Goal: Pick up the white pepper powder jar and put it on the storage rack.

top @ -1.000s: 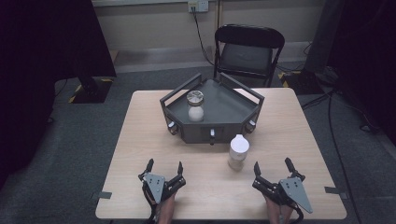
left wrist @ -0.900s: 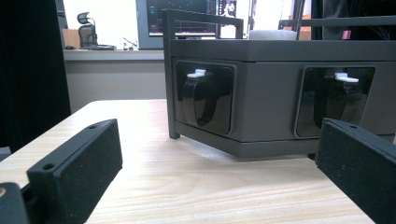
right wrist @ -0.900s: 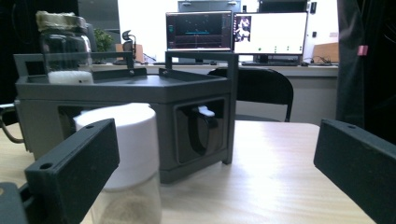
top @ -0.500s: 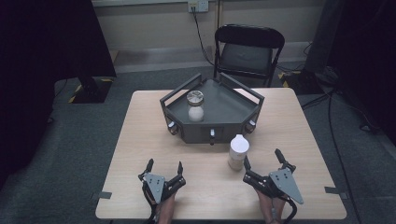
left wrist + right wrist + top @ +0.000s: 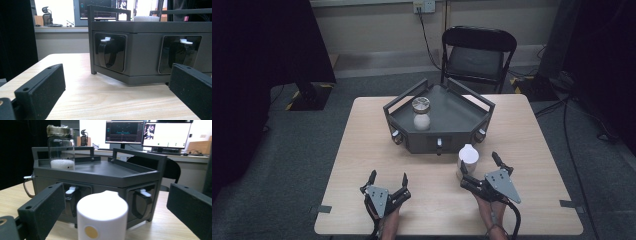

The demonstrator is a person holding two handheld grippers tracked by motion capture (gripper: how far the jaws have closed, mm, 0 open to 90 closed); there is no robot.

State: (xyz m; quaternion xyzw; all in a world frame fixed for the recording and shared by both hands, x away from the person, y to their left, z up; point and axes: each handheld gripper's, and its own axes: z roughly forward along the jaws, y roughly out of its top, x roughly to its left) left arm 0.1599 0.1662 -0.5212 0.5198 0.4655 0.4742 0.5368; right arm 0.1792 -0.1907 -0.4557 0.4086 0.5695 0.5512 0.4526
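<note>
A white bottle (image 5: 468, 158) stands on the table just in front of a dark grey hexagonal tray box (image 5: 447, 142). On the tray's deck stands a glass jar (image 5: 421, 114) with white contents and a lid. My right gripper (image 5: 479, 163) is open right behind the bottle; its jaws have just been closing a little, and the bottle (image 5: 102, 217) sits between them, untouched. The jar (image 5: 61, 150) rises at the box's left. My left gripper (image 5: 388, 177) rests open near the front edge with nothing between its jaws, and the left gripper (image 5: 116, 85) faces the box's latched drawer fronts (image 5: 110, 53).
A black folding chair (image 5: 477, 55) stands behind the wooden table (image 5: 362, 145). Black curtains hang at both sides. Monitors (image 5: 125, 131) glow on a desk far behind. Bare tabletop lies between the two grippers and left of the box.
My right gripper has moved forward and to the left, rising a little, up to the white bottle. The left gripper has stayed put.
</note>
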